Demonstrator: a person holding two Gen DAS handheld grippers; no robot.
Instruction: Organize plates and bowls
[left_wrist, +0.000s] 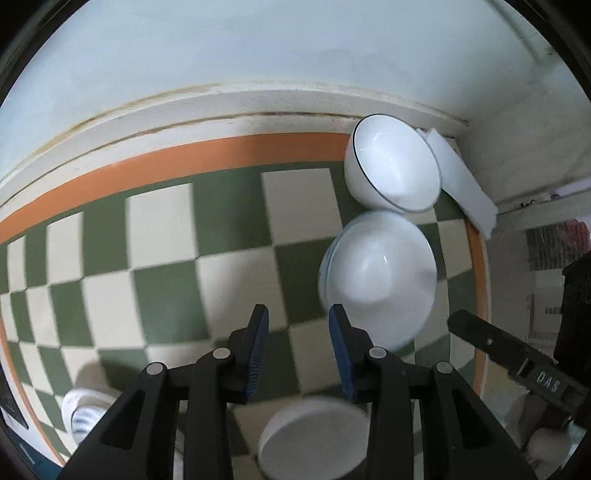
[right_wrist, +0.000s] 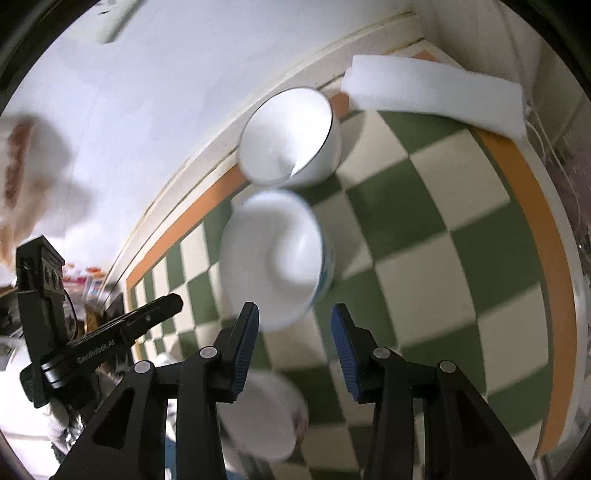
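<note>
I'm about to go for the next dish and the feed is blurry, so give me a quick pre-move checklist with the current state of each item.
1. Left gripper empty, jaws apart: ok.
2. Right gripper empty, jaws apart: ok.
3. Black-rimmed bowl at the back edge of the checkered mat, beside the white foam piece, upright: ok.
4. Middle bowl in front of it, seated on something with a bluish rim: cannot tell whether nested squarely; blurred.
5. Nearest white dish below the grippers, free to grasp: cannot tell; half hidden and blurred.
6. Grippers clear of each other: ok, apart in both views.
</note>
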